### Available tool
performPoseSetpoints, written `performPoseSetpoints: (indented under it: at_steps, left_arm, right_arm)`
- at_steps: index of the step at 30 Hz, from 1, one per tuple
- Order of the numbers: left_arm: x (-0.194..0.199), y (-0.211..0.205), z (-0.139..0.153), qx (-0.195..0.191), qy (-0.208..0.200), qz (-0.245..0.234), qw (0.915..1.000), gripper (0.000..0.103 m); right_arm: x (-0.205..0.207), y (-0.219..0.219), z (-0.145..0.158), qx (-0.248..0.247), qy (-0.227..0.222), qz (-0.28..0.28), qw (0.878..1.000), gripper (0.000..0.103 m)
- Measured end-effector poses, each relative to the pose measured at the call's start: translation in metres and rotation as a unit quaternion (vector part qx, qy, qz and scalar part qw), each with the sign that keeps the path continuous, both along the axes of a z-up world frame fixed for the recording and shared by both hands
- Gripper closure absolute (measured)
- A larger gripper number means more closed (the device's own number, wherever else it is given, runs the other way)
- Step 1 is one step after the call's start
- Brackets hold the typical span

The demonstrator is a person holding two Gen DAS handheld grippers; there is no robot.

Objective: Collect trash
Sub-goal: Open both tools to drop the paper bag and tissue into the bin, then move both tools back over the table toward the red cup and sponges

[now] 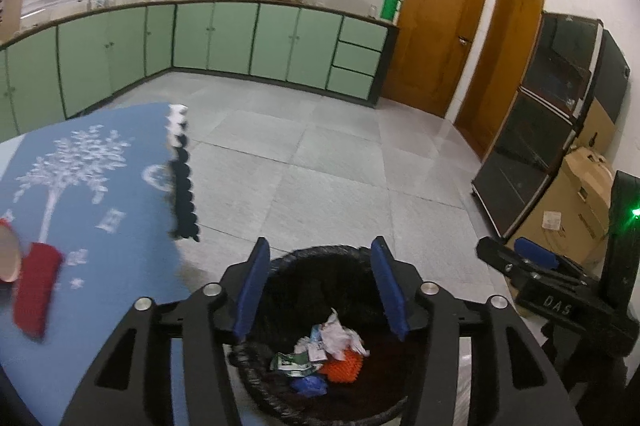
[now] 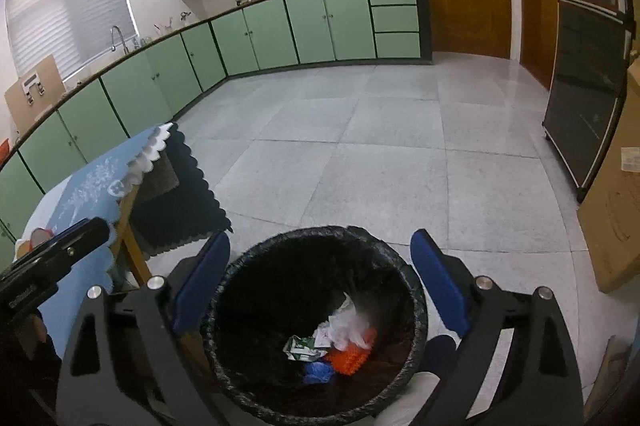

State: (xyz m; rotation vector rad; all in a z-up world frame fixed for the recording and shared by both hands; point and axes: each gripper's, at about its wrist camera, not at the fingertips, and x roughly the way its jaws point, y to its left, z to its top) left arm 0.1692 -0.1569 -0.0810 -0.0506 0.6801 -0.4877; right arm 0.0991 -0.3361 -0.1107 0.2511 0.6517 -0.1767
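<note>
A black-lined trash bin (image 1: 280, 398) (image 2: 412, 302) stands on the floor beside the table. Inside lie crumpled white paper (image 1: 338, 336) (image 2: 348, 326), a green-white wrapper (image 1: 292, 362) (image 2: 302, 348), an orange spiky piece (image 1: 342, 368) (image 2: 352, 358) and a blue scrap (image 1: 310, 384) (image 2: 318, 372). My left gripper (image 1: 320, 290) is open and empty above the bin. My right gripper (image 2: 320, 286) is open and empty above the bin too; it also shows at the right of the left wrist view (image 1: 532, 258).
A table with a blue tree-print cloth (image 1: 92, 186) (image 2: 88, 194) stands left of the bin, holding a red cloth (image 1: 36, 290). Green kitchen cabinets (image 1: 240, 38) line the far wall. A dark glass cabinet (image 1: 540, 130) and cardboard boxes (image 1: 576, 202) stand at right.
</note>
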Motion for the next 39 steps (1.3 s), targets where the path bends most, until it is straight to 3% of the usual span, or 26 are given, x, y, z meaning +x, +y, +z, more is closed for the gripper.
performPoseSetpoints:
  at_steps: [4, 9, 14, 22, 31, 39]
  left_arm:
    - [-0.008, 0.043, 0.014, 0.001, -0.014, 0.042, 0.9990, 0.043]
    - [-0.015, 0.098, 0.026, 0.010, -0.029, 0.100, 0.9945, 0.042]
    - [-0.026, 0.164, 0.029, 0.036, -0.046, 0.168, 0.9841, 0.041]
    - [-0.038, 0.255, 0.018, 0.057, -0.037, 0.253, 0.9652, 0.041]
    - [-0.044, 0.297, 0.003, 0.061, -0.025, 0.283, 0.9570, 0.041]
    - [-0.043, 0.319, -0.003, 0.044, -0.017, 0.285, 0.9573, 0.041]
  right_arm:
    - [0.006, 0.025, 0.015, 0.005, -0.015, 0.025, 1.000, 0.013]
    - [0.020, 0.083, 0.034, 0.000, -0.038, 0.083, 0.996, 0.013]
    - [0.041, 0.142, 0.042, -0.001, -0.043, 0.141, 0.989, 0.013]
    - [0.065, 0.241, 0.033, -0.002, -0.022, 0.205, 0.979, 0.013]
    - [0.078, 0.323, 0.012, -0.032, 0.014, 0.231, 0.972, 0.013]
    - [0.087, 0.354, 0.000, -0.060, 0.046, 0.220, 0.973, 0.014]
